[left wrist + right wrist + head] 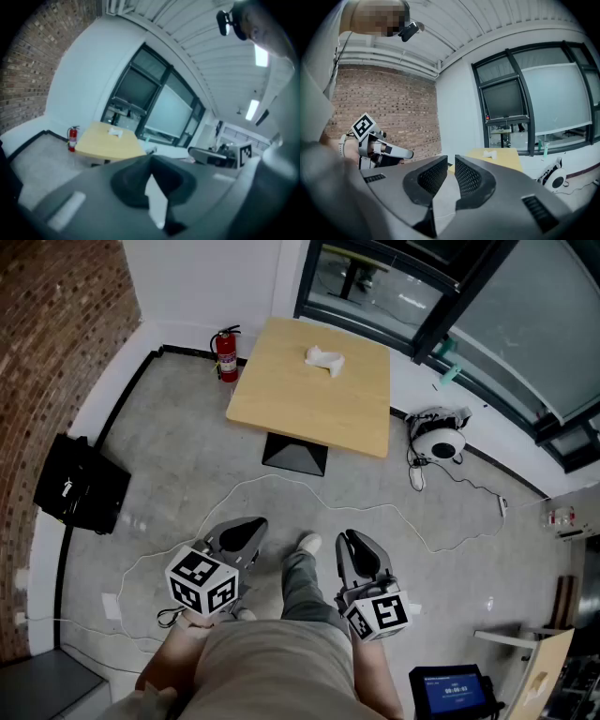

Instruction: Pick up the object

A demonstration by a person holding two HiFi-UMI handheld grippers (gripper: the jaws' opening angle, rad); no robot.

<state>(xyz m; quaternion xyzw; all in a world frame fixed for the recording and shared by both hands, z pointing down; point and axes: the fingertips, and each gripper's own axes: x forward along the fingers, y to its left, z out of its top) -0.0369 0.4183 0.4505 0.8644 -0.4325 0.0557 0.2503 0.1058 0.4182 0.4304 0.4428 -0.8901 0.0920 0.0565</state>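
A small white crumpled object (325, 359) lies on the far part of a light wooden table (309, 413), well ahead of me. It also shows as the white object (115, 132) in the left gripper view and the white object (490, 153) in the right gripper view. My left gripper (246, 532) and right gripper (361, 545) are held close to the person's body, over the floor and far short of the table. The left gripper's (151, 159) jaws meet at their tips with nothing held. The right gripper's (451, 159) jaws stand together, and nothing is between them.
A red fire extinguisher (226, 354) stands by the wall left of the table. A black case (80, 486) sits at the left wall. A white round device (441, 442) and a thin cable (281, 486) lie on the floor. A small screen (455, 690) is at lower right.
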